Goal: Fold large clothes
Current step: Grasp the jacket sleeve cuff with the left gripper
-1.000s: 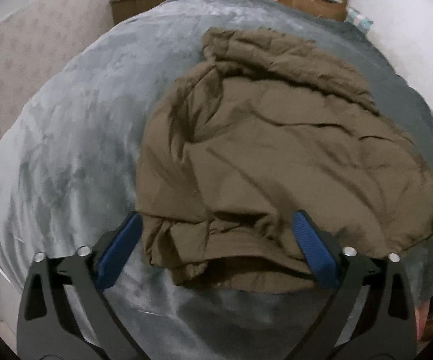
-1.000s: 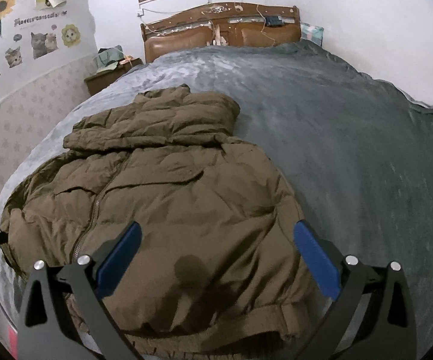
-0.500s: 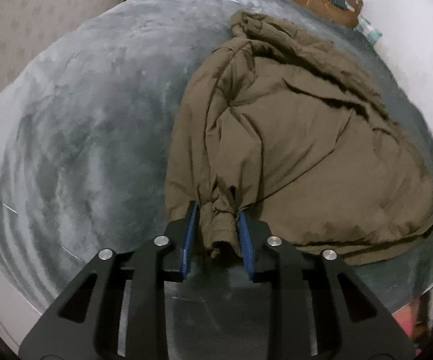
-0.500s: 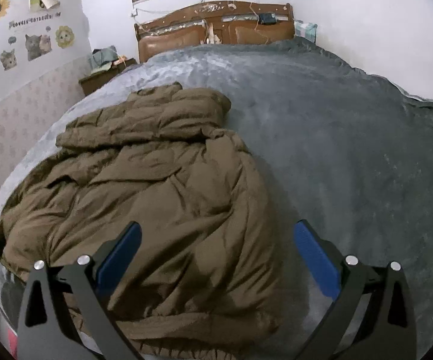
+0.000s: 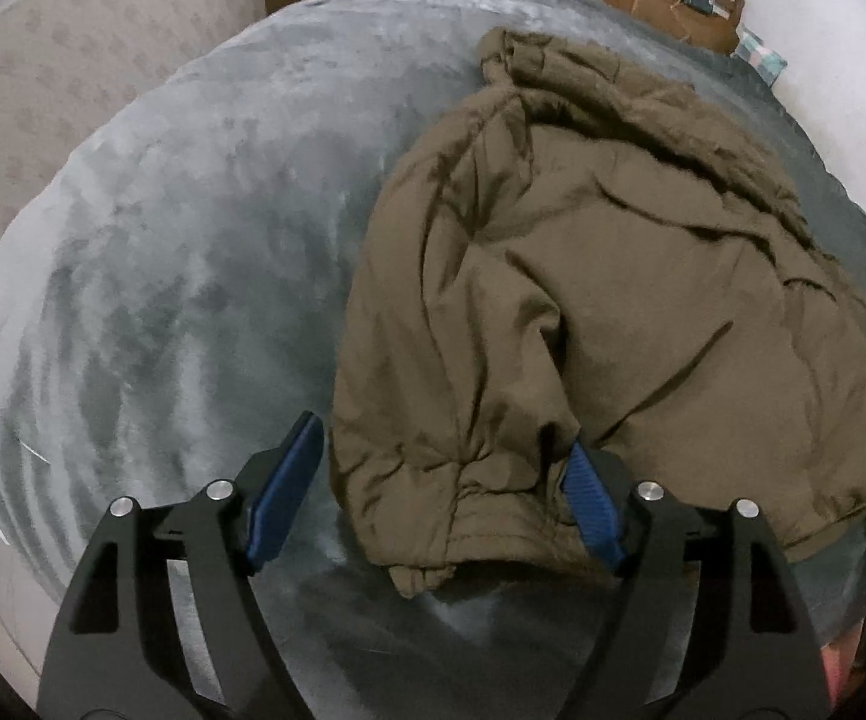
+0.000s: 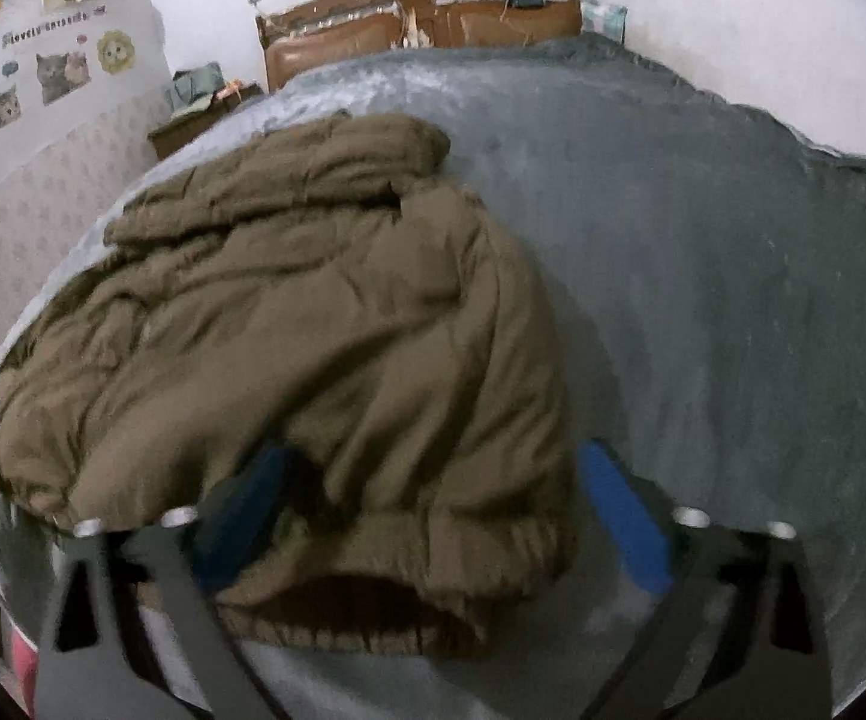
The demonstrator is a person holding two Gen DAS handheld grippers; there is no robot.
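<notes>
Half a second ago the left tool [image 5: 442,495] was pinched tight on the near corner of the brown jacket [image 5: 601,312]; now its blue pads [image 5: 280,495] stand wide apart with that corner lying loose between them on the bed. The right tool [image 6: 433,516], which hung above the jacket [image 6: 325,324] with its pads clear of the cloth, has dropped to the ribbed hem [image 6: 373,612], and the hem end now bulges up between its spread pads [image 6: 625,528], more bunched than before.

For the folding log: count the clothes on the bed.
1. A brown jacket lies on the grey blanket at the near left of the bed, its hem between the fingers of both open claws. Anything beneath it is hidden.
</notes>
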